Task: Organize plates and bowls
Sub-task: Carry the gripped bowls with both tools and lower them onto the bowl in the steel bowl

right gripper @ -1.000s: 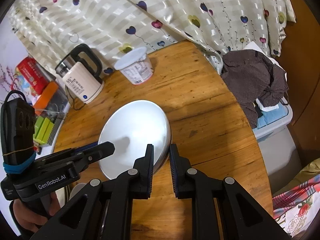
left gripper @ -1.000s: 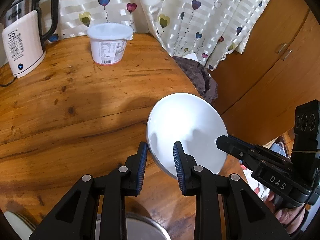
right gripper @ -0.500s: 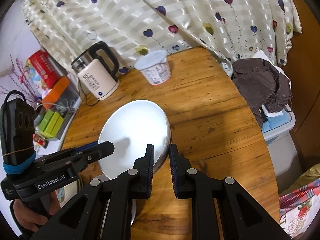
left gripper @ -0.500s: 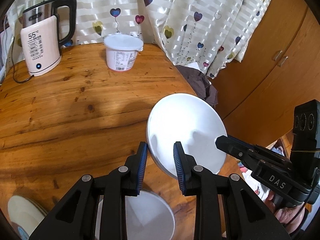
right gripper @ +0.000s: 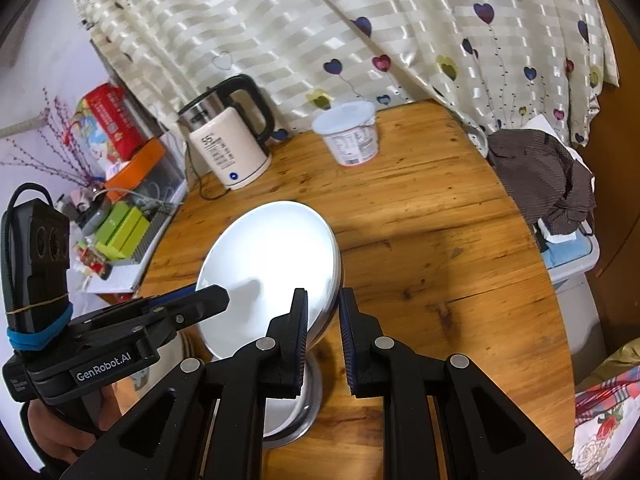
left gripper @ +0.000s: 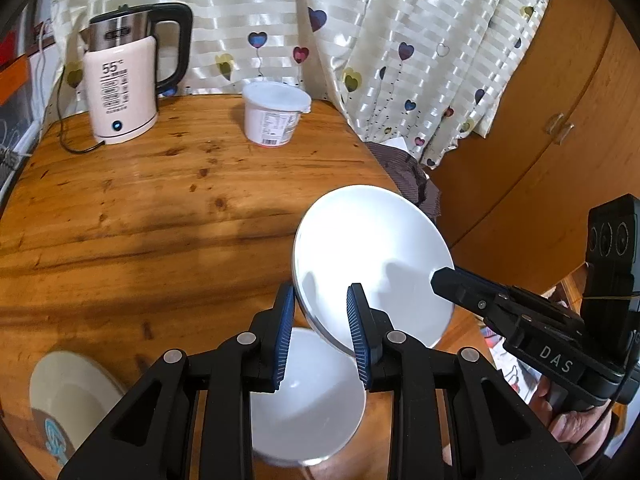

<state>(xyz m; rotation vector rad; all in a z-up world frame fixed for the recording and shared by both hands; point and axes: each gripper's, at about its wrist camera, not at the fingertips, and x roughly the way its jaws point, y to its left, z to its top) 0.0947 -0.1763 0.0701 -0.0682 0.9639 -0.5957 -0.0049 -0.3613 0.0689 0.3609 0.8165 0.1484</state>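
A white bowl (left gripper: 376,264) with a steel outer wall hangs tilted in the air above the round wooden table (left gripper: 160,208). My left gripper (left gripper: 320,320) is shut on its near rim. My right gripper (right gripper: 323,320) is shut on the opposite rim of the same bowl (right gripper: 272,268). Right below it a second white bowl (left gripper: 308,404) stands on the table; it also shows in the right wrist view (right gripper: 296,404). A cream plate with a blue mark (left gripper: 68,396) lies at the table's near left edge.
A pink electric kettle (left gripper: 120,92) and a lidded white tub (left gripper: 276,116) stand at the back of the table by the heart-print curtain. Brown clothing on a plastic bin (right gripper: 560,200) sits off the table's right side. Boxes clutter a shelf (right gripper: 120,184) to the left.
Both grippers have lifted the tilted bowl higher and back. The second bowl and the cream plate have come into view below.
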